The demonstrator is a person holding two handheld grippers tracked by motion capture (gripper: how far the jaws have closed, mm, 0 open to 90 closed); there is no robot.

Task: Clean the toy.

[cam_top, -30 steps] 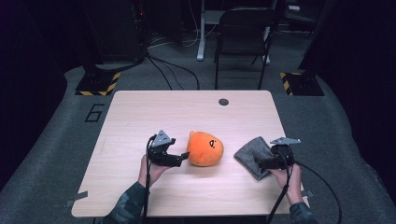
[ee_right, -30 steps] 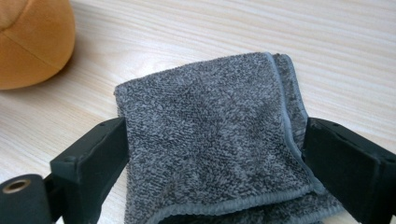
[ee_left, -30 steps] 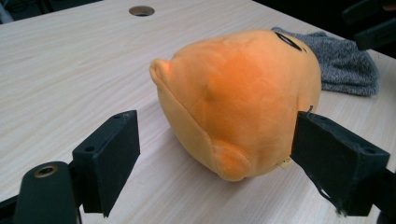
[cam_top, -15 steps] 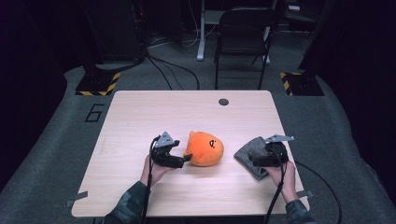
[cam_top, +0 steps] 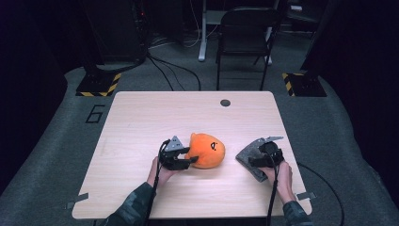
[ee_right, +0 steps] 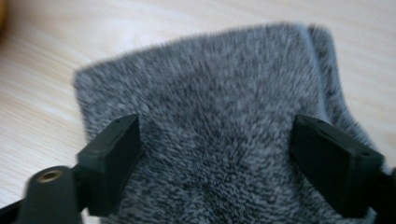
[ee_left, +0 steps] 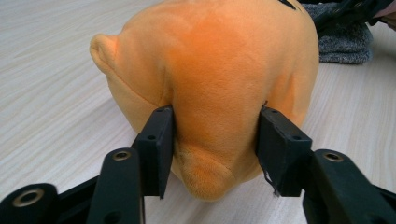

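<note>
High view: the round orange plush toy with a black face (cam_top: 206,150) lies near the middle of the pale wooden surface (cam_top: 141,117); the flat grey fuzzy cloth (cam_top: 248,156) lies to its right.

Left gripper view: the left tool (ee_left: 214,151), jaws just closing, is clenched on the toy.

Right gripper view: the right tool (ee_right: 217,163), jaws closing, stands released astride the cloth.

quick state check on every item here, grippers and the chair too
orange plush toy: lying on the table, squeezed at one end
left gripper: jaws just closed in, pads pressing into the plush
grey fuzzy cloth: folded, flat on the table
right gripper: jaws just narrowing, open, spread over the cloth
folding chair: unfolded, upright beyond the table
</note>
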